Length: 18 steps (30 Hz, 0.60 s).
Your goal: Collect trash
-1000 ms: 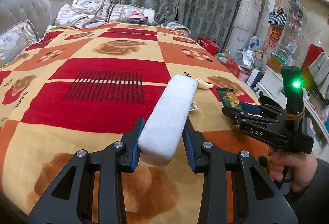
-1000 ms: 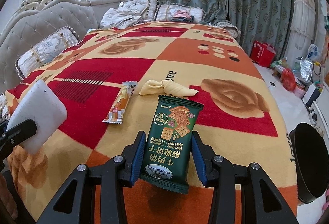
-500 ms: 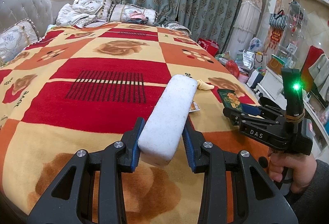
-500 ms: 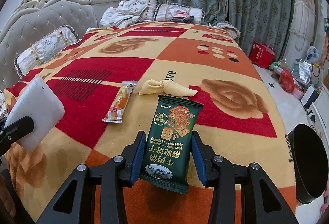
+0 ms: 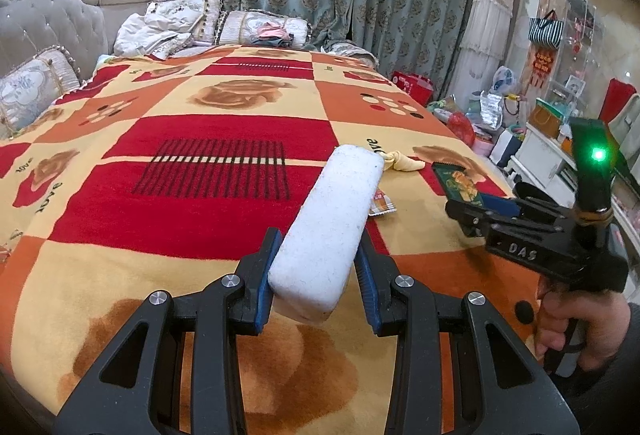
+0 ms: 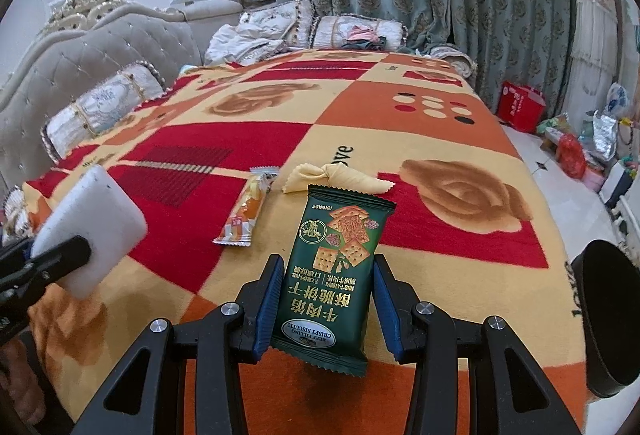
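My left gripper [image 5: 316, 267] is shut on a white foam block [image 5: 332, 215] and holds it above the blanket; the block also shows at the left of the right wrist view [image 6: 90, 223]. My right gripper [image 6: 326, 299] is shut on a green biscuit packet [image 6: 336, 263], also seen in the left wrist view [image 5: 460, 185]. An orange snack wrapper [image 6: 246, 211] and a yellow crumpled wrapper [image 6: 336, 177] lie on the blanket ahead of the right gripper.
A red, orange and yellow patterned blanket [image 6: 400, 123] covers the bed. Pillows [image 6: 100, 107] and clothes lie along the grey tufted headboard at left and back. A black round bin [image 6: 608, 315] stands off the bed's right edge. Bags clutter the floor at right.
Both grippers have drifted slightly back and left while holding their items. Nothing was taken or released.
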Available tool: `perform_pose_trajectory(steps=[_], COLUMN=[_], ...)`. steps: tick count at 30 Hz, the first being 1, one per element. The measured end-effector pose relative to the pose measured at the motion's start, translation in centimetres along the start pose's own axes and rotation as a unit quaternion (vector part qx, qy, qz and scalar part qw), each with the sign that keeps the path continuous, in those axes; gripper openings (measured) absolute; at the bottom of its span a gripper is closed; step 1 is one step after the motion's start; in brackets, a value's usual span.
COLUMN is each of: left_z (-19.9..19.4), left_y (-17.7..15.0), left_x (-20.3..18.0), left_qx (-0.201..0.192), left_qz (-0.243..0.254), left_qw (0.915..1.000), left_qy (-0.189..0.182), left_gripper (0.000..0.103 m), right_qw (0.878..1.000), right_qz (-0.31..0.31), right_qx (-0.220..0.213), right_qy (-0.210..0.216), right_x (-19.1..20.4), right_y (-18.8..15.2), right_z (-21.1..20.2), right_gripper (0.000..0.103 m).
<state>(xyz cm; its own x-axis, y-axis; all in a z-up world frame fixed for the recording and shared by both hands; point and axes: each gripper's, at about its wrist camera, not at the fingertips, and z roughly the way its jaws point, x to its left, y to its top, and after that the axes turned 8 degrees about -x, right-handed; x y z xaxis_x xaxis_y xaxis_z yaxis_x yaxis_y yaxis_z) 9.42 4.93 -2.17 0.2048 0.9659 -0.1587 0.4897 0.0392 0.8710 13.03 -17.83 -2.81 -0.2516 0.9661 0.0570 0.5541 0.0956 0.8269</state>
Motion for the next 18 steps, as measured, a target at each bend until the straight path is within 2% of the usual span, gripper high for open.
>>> perform_pose_trajectory(steps=[4,11,18], left_z=[0.1,2.3,4.7], left_y=[0.5,1.5,2.5], left_x=[0.1,-0.6,-5.6], left_qx=[0.000,0.022,0.034], left_qz=[-0.005,-0.003,0.010], left_qw=[1.0000,0.9990,0.9990], left_qy=[0.003,0.038,0.029], left_gripper=[0.034,0.034,0.034], right_qw=[1.000,0.998,0.996], right_qz=[-0.008,-0.041,-0.031], right_qx=[-0.009,-0.028,-0.039], right_qy=[0.017,0.046,0.068], right_x=[-0.2,-1.2,-5.5], right_y=[0.1,1.1,1.6], right_z=[-0.5,-2.1,-3.8], right_gripper=[0.042,0.042,0.042])
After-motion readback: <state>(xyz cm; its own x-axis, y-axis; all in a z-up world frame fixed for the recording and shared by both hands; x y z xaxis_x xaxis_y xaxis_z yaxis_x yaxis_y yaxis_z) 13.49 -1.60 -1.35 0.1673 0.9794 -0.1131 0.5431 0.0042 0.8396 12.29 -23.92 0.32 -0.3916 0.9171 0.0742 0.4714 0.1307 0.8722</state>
